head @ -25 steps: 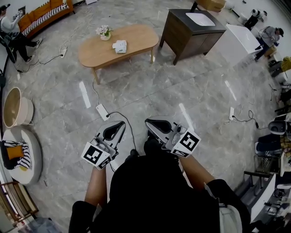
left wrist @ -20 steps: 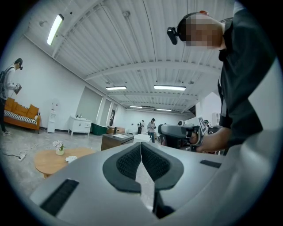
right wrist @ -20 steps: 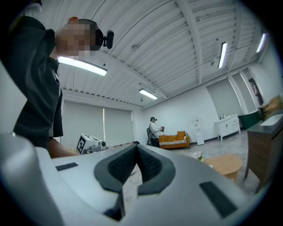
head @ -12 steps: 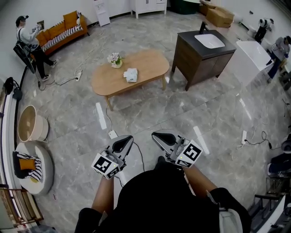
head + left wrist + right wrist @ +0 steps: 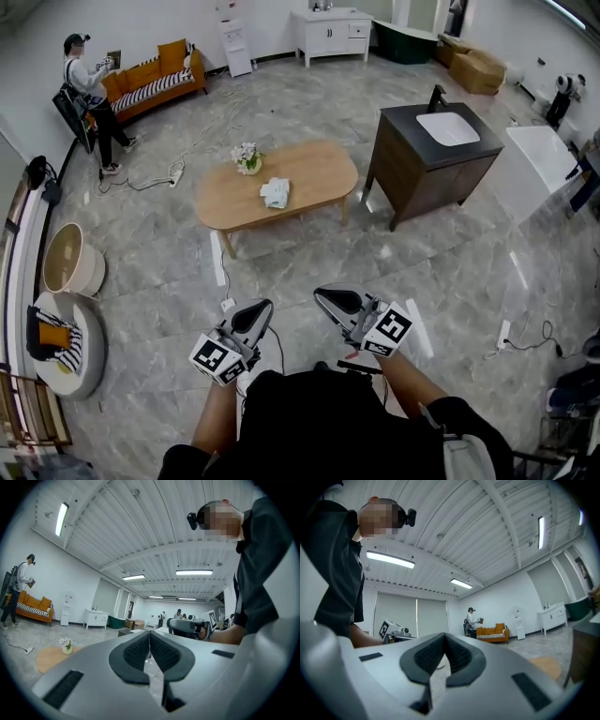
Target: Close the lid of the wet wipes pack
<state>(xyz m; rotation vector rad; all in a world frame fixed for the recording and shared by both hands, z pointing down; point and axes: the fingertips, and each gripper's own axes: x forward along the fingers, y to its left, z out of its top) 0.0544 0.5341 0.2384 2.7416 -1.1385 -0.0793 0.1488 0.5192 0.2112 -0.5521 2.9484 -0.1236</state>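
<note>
The approach is judged to be in hand: the left gripper (image 5: 253, 314) and right gripper (image 5: 333, 302) are held low with jaws together on nothing, well apart from the bench (image 5: 319, 173). There a white bundle (image 5: 275, 192), taken for the wet wipes pack, lies; its lid cannot be made out. Next the bench has to be reached

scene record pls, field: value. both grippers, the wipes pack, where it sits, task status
left gripper: jaws together, nothing between them
right gripper: jaws together, nothing between them
white wet wipes pack: lies on the oval light wooden table, apart from the small pot of white flowers
lid: too small to tell if open or shut
gripper position: both held close to the person's body, with grey marble-look floor between them and the table
task status: not begun, pack untouched
</note>
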